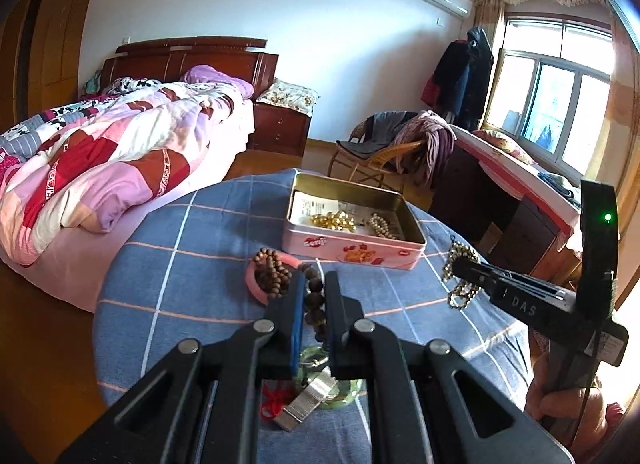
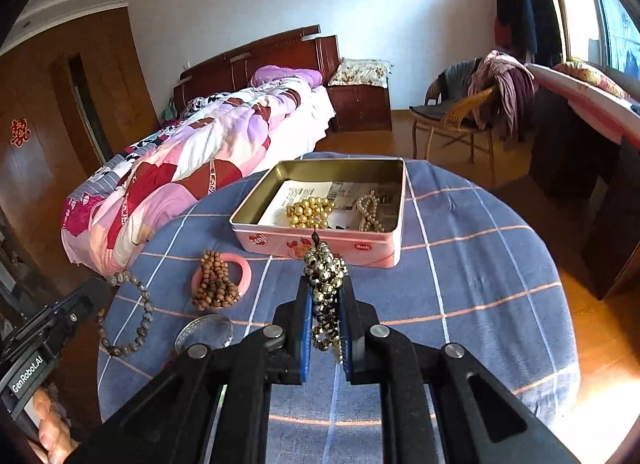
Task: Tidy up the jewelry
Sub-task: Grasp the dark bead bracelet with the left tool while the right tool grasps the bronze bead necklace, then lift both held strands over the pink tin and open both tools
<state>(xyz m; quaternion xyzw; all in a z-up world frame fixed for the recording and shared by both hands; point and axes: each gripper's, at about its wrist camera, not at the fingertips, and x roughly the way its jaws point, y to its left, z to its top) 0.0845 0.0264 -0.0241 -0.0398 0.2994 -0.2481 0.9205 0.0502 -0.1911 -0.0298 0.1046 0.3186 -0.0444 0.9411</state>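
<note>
I had both tools loaded at once. My right gripper (image 2: 325,320) was clenched on a bunched strand of small silvery metal beads (image 2: 326,276), which hung clear of the blue checked tablecloth (image 2: 480,264), just short of the open pink biscuit tin (image 2: 320,250). My left gripper (image 1: 311,304) was clamped on a bracelet of dark brown stone beads (image 2: 132,316), whose loop dangled off to the side. The tin already held a cluster of gold beads (image 2: 309,211) and a pale pearl strand (image 2: 370,212) on a sheet of printed paper. A brown wooden bead string (image 2: 214,282) lay on a pink ring on the cloth, with a silver bangle (image 2: 206,330) nearby.

I judged the step in hand to be carrying the silvery strand to the tin. Next I needed to bring it over the rim above a bare patch, then let go without snagging the beads on the tin's edge.
</note>
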